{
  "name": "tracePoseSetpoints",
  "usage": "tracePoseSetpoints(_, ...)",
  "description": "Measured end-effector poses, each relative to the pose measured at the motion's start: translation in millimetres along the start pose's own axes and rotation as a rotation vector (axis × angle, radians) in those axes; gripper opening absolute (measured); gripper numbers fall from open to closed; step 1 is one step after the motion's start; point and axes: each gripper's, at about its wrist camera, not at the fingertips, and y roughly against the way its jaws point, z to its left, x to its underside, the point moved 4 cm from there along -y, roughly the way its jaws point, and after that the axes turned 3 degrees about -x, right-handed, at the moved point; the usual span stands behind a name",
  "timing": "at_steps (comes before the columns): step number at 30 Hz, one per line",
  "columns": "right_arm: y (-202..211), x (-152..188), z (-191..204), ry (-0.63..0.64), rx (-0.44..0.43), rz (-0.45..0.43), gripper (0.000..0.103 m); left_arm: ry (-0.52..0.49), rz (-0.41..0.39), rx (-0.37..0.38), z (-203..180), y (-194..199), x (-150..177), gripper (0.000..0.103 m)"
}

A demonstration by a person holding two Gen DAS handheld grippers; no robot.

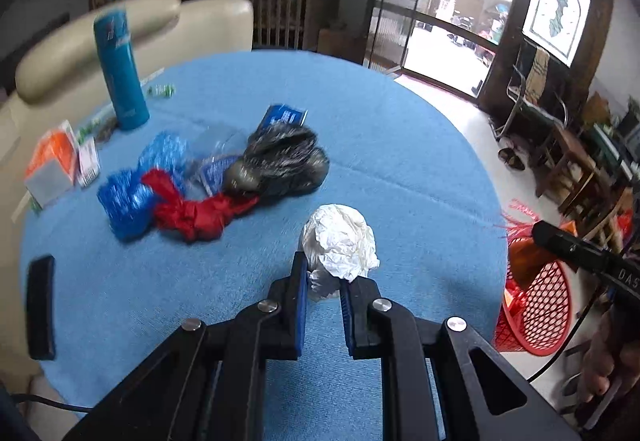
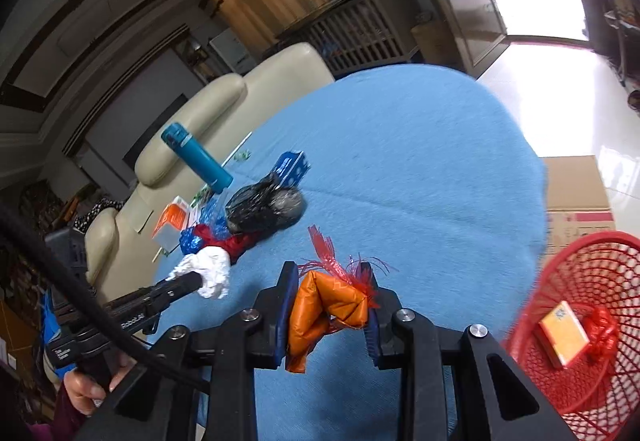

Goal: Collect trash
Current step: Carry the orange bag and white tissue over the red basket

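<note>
**Two loaded grippers beside the wastebasket**

Crumpled white paper ball (image 1: 340, 241) clamped between the closed jaws of the left gripper (image 1: 323, 283), held above the blue-covered counter (image 1: 400, 145). Orange wrapper with red fringe (image 2: 320, 305) pinched in the closed right gripper (image 2: 330, 311). Red mesh wastebasket (image 2: 580, 341) stands off the counter's near right edge, already holding a small carton and red scrap. The right gripper is nearer it, the basket lying just to its right; the left must cross farther. Remaining litter, including a black bag (image 1: 280, 161), lies far left.
</note>
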Motion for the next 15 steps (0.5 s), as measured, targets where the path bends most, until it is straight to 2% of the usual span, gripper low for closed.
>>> tracePoseSetpoints(7,34,-5,-6,-0.009,0.007,-0.065,0.032,-0.127,-0.102,-0.085,-31,34,-10,0.016)
tracePoseSetpoints(15,61,-7,-3,0.005,0.003,-0.118,0.032,-0.215,-0.186,-0.129,-59,66,-18,0.016)
